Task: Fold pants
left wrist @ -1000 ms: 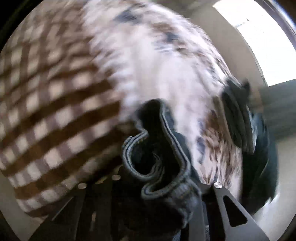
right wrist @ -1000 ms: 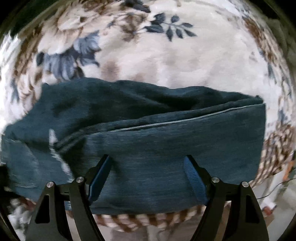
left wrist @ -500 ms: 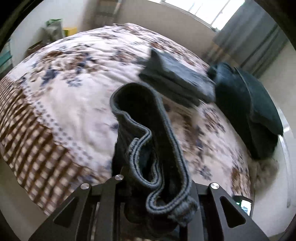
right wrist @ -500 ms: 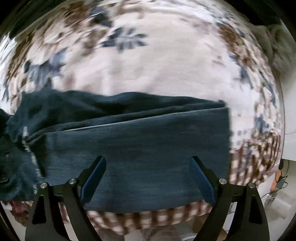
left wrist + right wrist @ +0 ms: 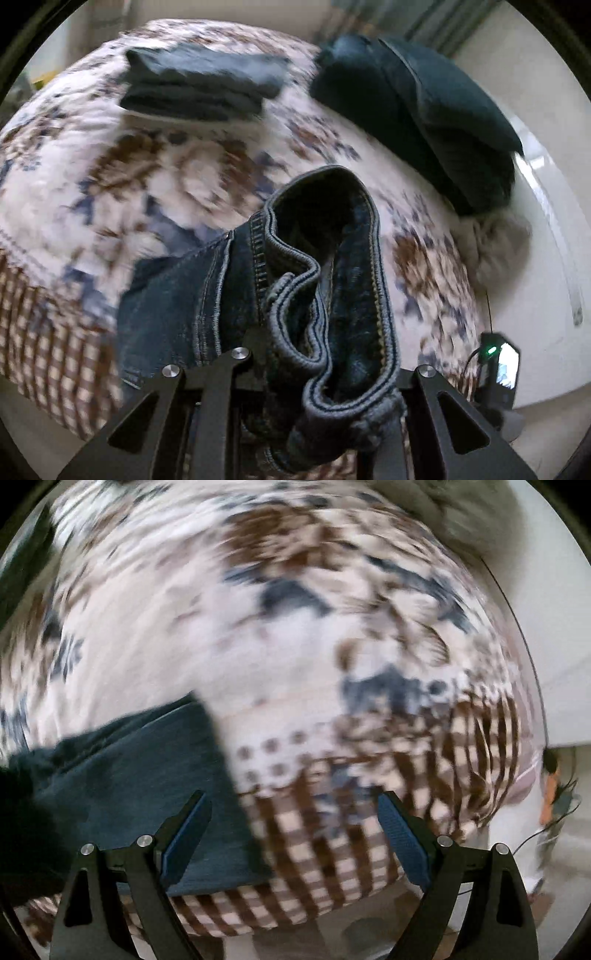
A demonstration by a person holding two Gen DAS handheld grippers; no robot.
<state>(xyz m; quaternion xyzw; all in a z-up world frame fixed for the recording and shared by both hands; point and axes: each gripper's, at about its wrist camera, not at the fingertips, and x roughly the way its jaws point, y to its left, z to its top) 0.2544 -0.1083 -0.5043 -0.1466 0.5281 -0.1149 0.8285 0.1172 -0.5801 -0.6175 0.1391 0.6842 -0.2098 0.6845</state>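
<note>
Altogether three pants (image 5: 325, 280), two tongs (image 5: 295, 834)

- No readable text, labels, brands or numbers in either view.
- Small lit device (image 5: 498, 363) beside the bed (image 5: 184, 177): screen too blurred to read.

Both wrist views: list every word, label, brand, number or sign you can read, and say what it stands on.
No readable text in either view.
Small lit screen on the black device beside the bed: too small and blurred to read.
Jeans in the left gripper: only stitching shows, no label.
</note>
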